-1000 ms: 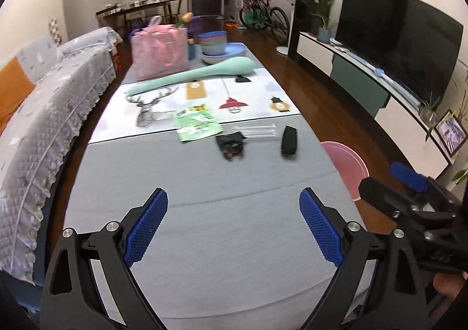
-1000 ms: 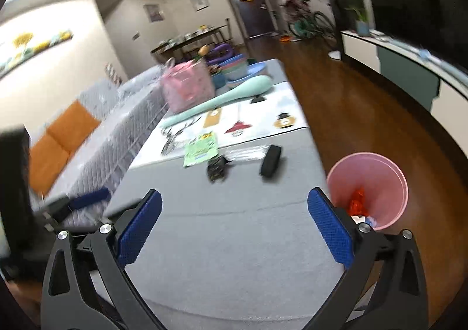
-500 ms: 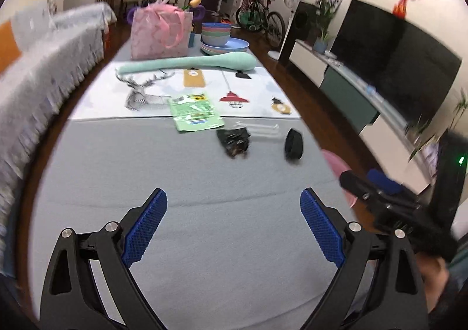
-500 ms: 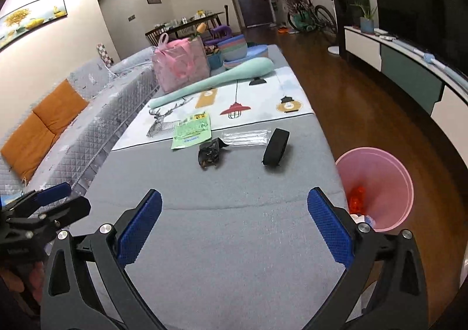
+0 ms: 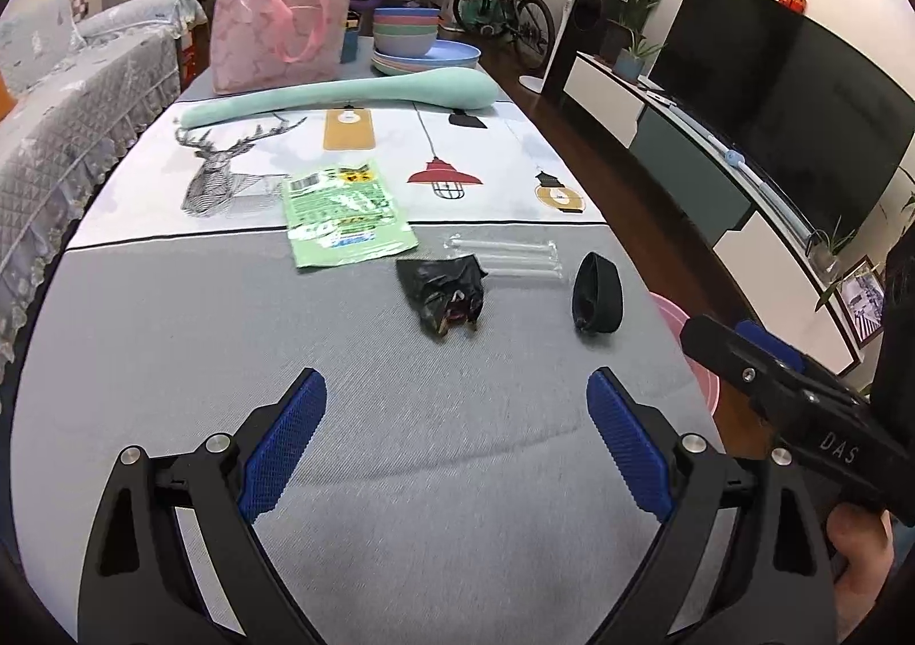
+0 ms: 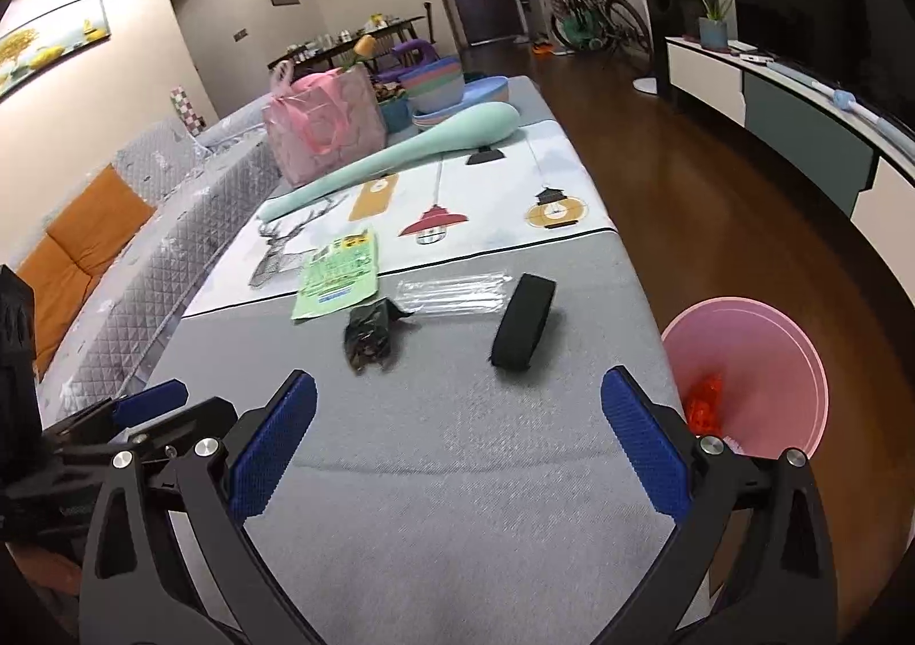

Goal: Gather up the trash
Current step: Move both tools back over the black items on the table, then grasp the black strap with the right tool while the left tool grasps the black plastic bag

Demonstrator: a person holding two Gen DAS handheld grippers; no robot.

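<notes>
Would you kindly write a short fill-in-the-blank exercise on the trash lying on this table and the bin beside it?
1. The bin standing on the floor is ____ in colour.
2. The flat green packet lies partly on the patterned ____.
3. Both the left gripper and the right gripper are ____ and hold nothing.
4. The crumpled wrapper is ____ in colour.

Missing words: pink; mat; open; black

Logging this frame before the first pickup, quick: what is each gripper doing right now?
Left gripper: open, holding nothing, above the grey tablecloth.
Right gripper: open, holding nothing.
</notes>
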